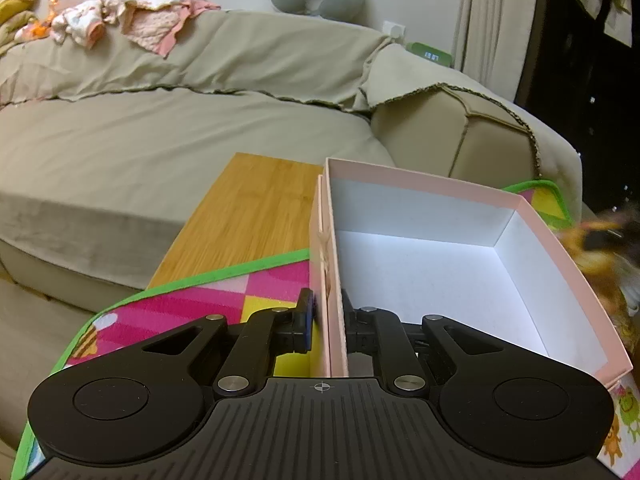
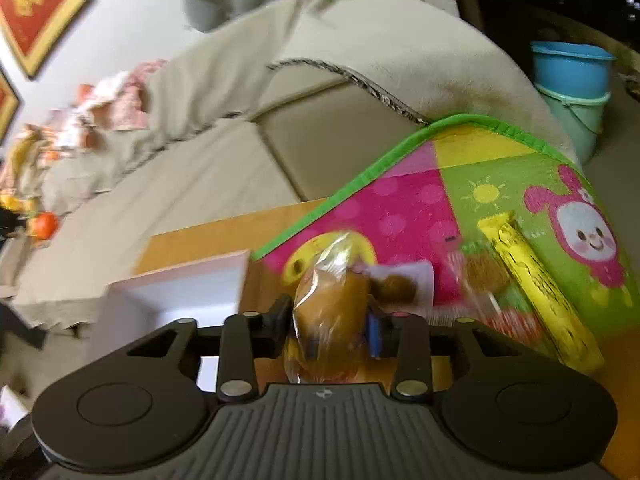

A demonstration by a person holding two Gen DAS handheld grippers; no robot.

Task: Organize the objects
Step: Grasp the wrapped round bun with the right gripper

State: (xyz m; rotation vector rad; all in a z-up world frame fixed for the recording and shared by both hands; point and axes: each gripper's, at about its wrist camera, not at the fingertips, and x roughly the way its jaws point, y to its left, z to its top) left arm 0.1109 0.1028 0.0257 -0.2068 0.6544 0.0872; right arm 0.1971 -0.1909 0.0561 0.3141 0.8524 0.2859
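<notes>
The left hand-held gripper [image 1: 327, 322] is clenched on the left side wall of the pink box [image 1: 538, 236]; one finger is outside the wall and the other is inside. The box is open and its white inside has nothing in it. It stands on the wooden tabletop [image 1: 248, 208], partly over a colourful play mat [image 1: 192, 300] with a green border. The right hand-held gripper [image 2: 330, 322] is grasping a brown snack in a clear wrapper [image 2: 332, 304], held just to the right of the pink box [image 2: 180, 288]. On the play mat [image 2: 404, 204] lie a yellow stick packet [image 2: 536, 284], a lollipop [image 2: 486, 276] and one more wrapped snack [image 2: 400, 286], close together. Behind the tabletop is a beige sofa [image 1: 120, 148] with baby clothes [image 1: 120, 16] on its back.
</notes>
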